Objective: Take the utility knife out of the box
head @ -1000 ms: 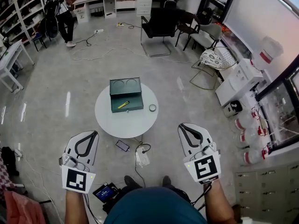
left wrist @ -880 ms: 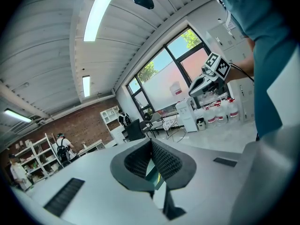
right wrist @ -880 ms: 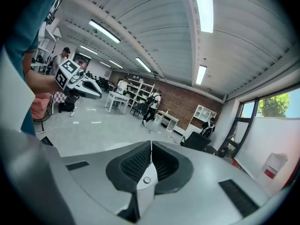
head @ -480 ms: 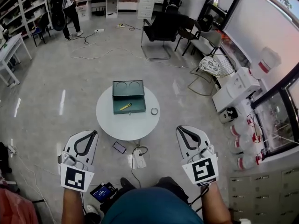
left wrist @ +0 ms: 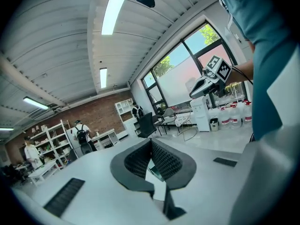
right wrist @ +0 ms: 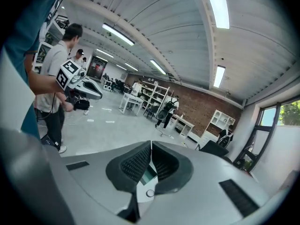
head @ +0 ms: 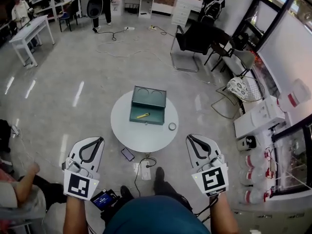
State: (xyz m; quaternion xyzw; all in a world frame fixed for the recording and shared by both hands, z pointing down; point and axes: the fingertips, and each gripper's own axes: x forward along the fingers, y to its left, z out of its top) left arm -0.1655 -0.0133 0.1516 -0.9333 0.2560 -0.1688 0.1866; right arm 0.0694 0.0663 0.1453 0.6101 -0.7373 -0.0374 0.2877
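1. The only print I can make out is the black-and-white square pattern on the left cube (head: 80,185) and the right cube (head: 213,178). It is a pattern, not words.
2. A small device (head: 105,200) on the floor by my operator's feet shows a blue screen. Whatever is written on it is too small to read.
3. The utility knife (head: 143,115) is slim and bright yellow. It lies slanted on the bottom of the open box (head: 155,117), about in the middle and clear of the walls.
4. The box is dark green with its lid (head: 149,97) thrown back on the far side, and the inside of the lid shows two round shapes. It sits on the far half of a round white table (head: 141,135).
5. A small ring (head: 172,126) rests on the table to the right of the box, apart from it and near the table's edge.
6. The left gripper (head: 100,139) hangs low on my left, well short of the table. In its own view the jaw tips are pressed together with nothing pinched.
7. The right gripper (head: 188,138) sits level with it on the right, also away from the table. Its jaws are pressed together too and it carries nothing.
8. A phone (head: 127,154) and a power strip (head: 146,169) lie on the floor between the table and the operator.
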